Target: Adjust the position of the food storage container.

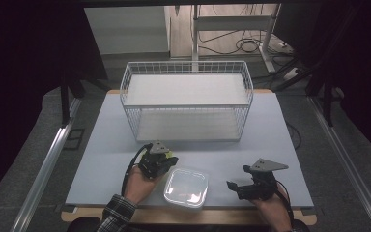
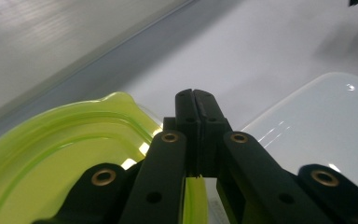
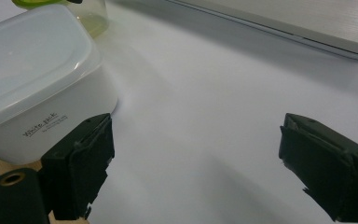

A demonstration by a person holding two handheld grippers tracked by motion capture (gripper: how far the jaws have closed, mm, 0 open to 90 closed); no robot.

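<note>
At the near edge of the table (image 1: 106, 140), the left gripper (image 2: 196, 100) has its jaws pinched together on the rim of a yellow-green lid (image 2: 51, 149) (its container is mostly hidden from above by the hand), just beside the white lidded box (image 1: 187, 187). The right gripper (image 3: 193, 163) hovers spread wide, empty, its jaws cut off below. A wire basket (image 1: 187, 99) stands behind.

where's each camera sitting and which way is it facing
High view: above the person's side, facing forward and down on the table, wire basket, white box; both hands and grippers show.
Left gripper view: rides the left gripper, jaws shut on a green lid.
Right gripper view: rides the right gripper, jaws open, over the table.
All three share the white box.
</note>
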